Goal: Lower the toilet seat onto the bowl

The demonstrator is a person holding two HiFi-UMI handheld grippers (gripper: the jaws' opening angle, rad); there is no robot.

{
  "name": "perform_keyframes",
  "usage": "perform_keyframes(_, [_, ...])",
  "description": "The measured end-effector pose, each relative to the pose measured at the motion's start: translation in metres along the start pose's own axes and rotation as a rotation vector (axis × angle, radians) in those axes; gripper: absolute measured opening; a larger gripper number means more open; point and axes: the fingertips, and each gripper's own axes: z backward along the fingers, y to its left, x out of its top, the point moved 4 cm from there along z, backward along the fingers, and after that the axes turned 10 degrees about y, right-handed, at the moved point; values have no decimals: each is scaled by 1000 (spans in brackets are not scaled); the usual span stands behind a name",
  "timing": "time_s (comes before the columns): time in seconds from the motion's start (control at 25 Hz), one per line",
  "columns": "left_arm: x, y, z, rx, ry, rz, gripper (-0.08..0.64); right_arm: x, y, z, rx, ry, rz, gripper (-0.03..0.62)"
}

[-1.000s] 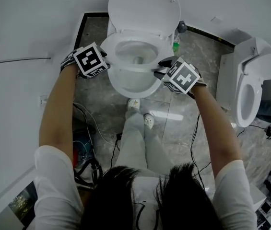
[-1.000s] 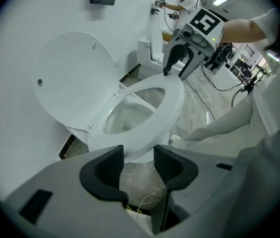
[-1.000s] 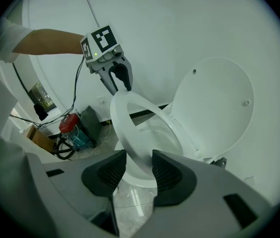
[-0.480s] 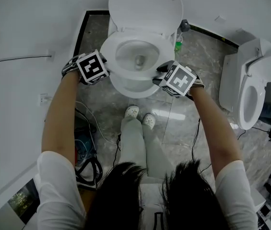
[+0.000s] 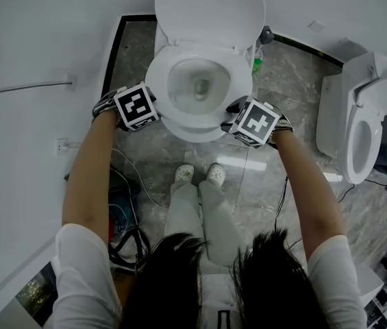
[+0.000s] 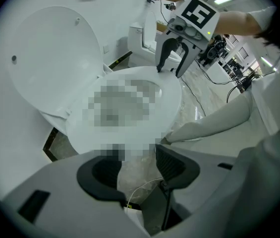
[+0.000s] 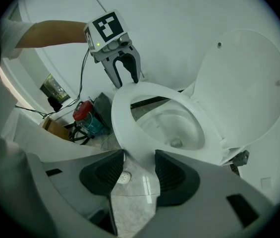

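Lower now: your left gripper (image 5: 155, 106) and right gripper (image 5: 230, 115), jaws just opening wide.
Toilet seat (image 5: 196, 119) apparently lies on the bowl (image 5: 200, 137), rim loose between the jaws; if a gap remains, your release lets it slam.

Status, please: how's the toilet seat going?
Left gripper, right gripper: jaws just opening, astride seat. Seat low over bowl, lid up. Nothing in the way.

The left gripper (image 6: 137, 158)'s jaws have just been opening and grip nothing. The toilet seat (image 6: 172, 97) lies just beyond them.
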Motion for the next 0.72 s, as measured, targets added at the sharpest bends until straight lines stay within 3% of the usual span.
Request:
perform_keyframes(0.36, [-10,-2,-26,-106,-50,18,216,-5,7,-29,6,37,-41,219])
perform_keyframes(0.72, [-10,-10,-55,-145,-51,13,207,-18,13,-55,29,66,-59,219])
